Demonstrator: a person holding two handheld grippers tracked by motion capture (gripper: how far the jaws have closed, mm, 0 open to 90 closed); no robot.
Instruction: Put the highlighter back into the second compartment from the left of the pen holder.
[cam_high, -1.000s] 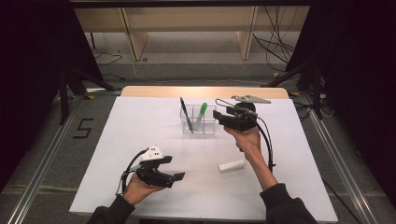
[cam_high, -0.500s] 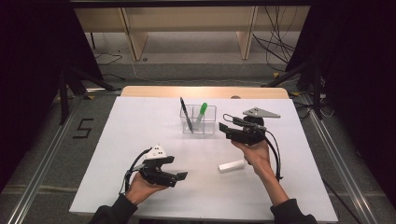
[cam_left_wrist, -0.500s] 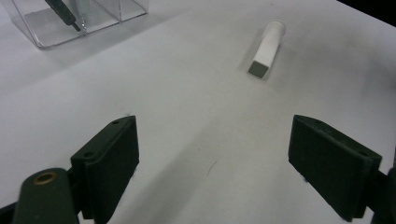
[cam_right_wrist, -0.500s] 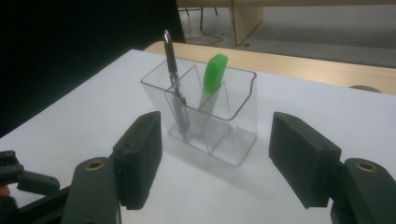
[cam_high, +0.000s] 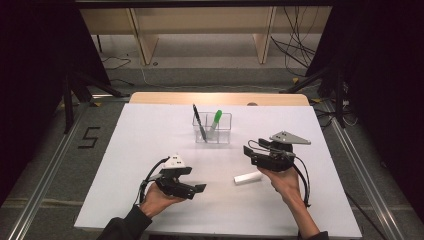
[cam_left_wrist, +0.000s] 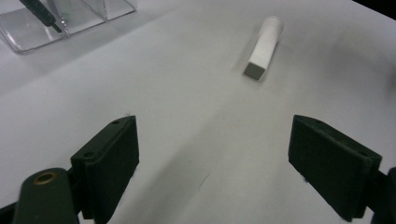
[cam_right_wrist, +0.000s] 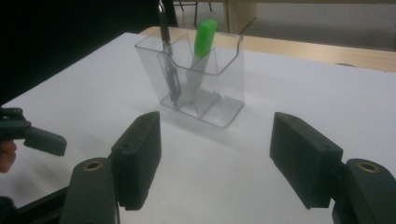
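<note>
With pen (cam_high: 198, 121) and marker (cam_high: 215, 121) already in holder (cam_high: 222, 134), white stick (cam_high: 248, 177) left lying beside right gripper (cam_high: 247, 150); both grippers, left (cam_high: 198, 189) included, wide open, empty.

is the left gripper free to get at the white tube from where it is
Probably yes: the left gripper has open, empty jaws, and bare table lies between it and the white tube.

on the counter (cam_high: 150, 140) i see the divided holder (cam_high: 213, 128) toward the far middle with a pen (cam_high: 199, 121) in its left compartment and a marker (cam_high: 215, 121) beside it, a small tube (cam_high: 248, 177) lying nearer me, between my left tongs (cam_high: 199, 189) and right tongs (cam_high: 248, 155), just beside the right.
</note>
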